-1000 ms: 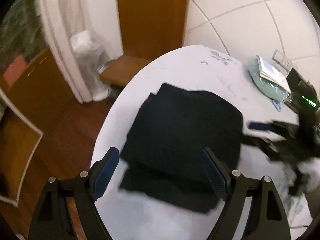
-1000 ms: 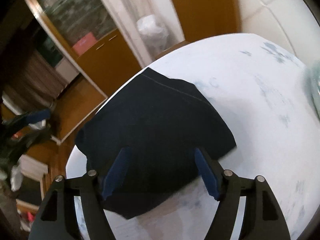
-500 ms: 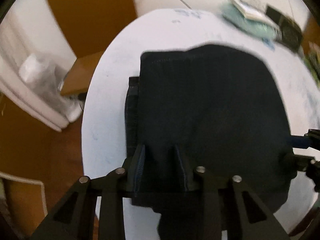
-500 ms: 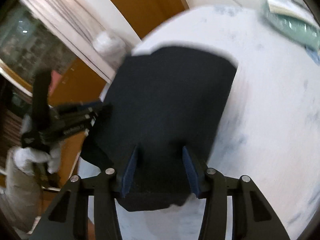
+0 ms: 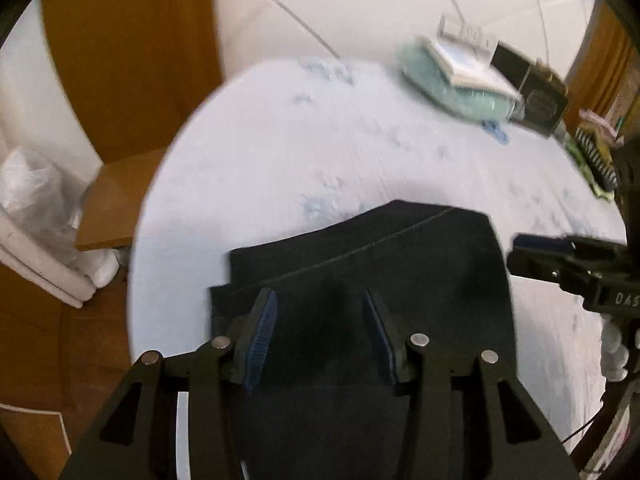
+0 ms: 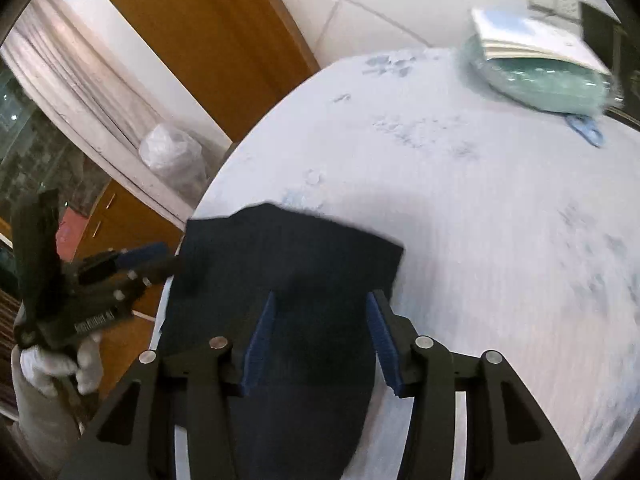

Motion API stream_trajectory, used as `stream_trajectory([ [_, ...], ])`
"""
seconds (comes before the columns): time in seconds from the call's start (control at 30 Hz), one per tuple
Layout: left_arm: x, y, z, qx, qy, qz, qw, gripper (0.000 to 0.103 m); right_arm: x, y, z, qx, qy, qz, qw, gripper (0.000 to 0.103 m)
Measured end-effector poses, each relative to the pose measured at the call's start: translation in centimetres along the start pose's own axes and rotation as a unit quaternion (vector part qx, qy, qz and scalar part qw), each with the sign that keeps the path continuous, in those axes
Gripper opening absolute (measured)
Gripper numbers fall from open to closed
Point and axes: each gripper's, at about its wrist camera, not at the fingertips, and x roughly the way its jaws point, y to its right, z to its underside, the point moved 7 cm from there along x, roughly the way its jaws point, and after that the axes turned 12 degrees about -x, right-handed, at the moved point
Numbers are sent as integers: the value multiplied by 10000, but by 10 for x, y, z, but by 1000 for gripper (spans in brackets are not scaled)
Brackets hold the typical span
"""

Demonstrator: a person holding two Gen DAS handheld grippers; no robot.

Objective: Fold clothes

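Note:
A folded dark navy garment (image 5: pixel 372 272) lies at the near edge of a round white table (image 5: pixel 340 152); it also shows in the right wrist view (image 6: pixel 292 264). My left gripper (image 5: pixel 322 332) is over its near left part, jaws partly apart with the cloth between and under the blue pads. My right gripper (image 6: pixel 320 332) is over its near right part, jaws likewise partly apart over the cloth. The right gripper shows at the right in the left wrist view (image 5: pixel 568 264), and the left gripper at the left in the right wrist view (image 6: pixel 100 280).
A pale green bundle (image 6: pixel 540 76) with a white booklet on top lies at the table's far right, next to a black box (image 5: pixel 532 92). A wooden panel (image 6: pixel 200 40), a curtain and a wrapped white item (image 6: pixel 172 156) stand beyond the table's left edge.
Both grippers closed in on the garment's near edge, then their jaws widened again. The garment now lies shorter, its far edge nearer to me, with more bare table beyond.

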Motion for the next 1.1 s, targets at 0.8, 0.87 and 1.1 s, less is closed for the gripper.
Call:
stream_trajectory([
  [0.8,-3,-29,110,682,36,-117,9976,72,-6,-62,141,1133,-20,437,9926,52],
  [0.87,0,-36,108,466,68,-13,9989,82,-6,-62,143,1248,145,471,9910,55],
  [1.1,22,-51,102,-337,-326,584,9972,103,15,-82,125,974,-107,539,9937,103],
])
